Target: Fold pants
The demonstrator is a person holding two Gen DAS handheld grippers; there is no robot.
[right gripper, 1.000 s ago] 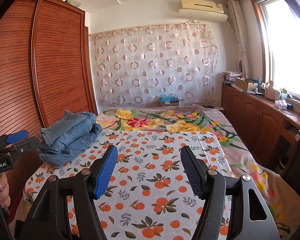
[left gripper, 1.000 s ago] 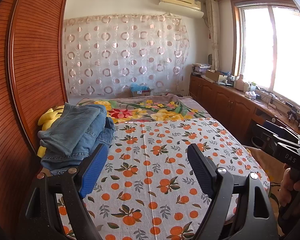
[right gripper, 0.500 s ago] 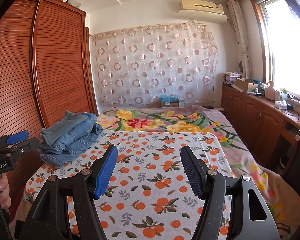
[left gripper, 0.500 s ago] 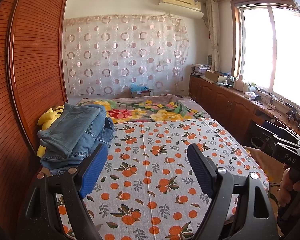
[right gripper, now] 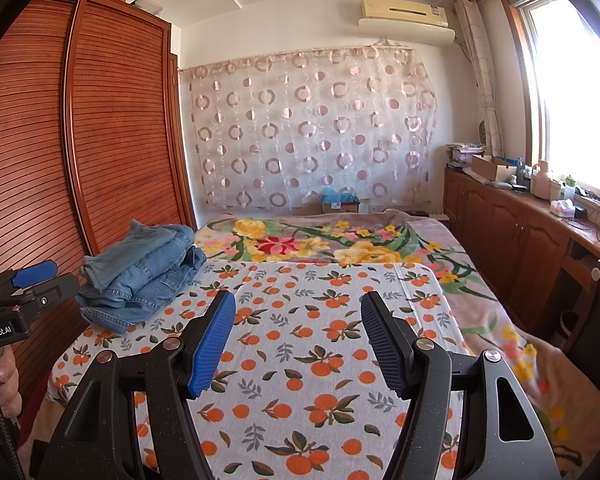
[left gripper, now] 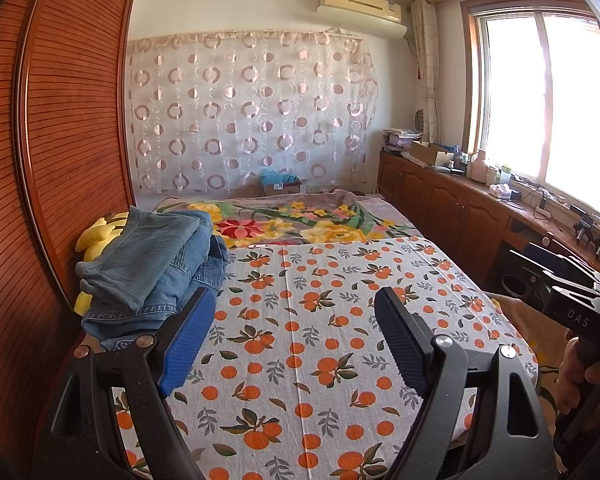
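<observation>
No change noted since earlier frames: left gripper and right gripper kept wide, nothing held; folded jeans unmoved on bed.

A home bedroom: a bed with an orange-print sheet fills the middle. Left of the bed stands a slatted wooden wardrobe; beyond it hangs a circle-patterned curtain under an air conditioner; right of it, low cabinets run below a window.
</observation>
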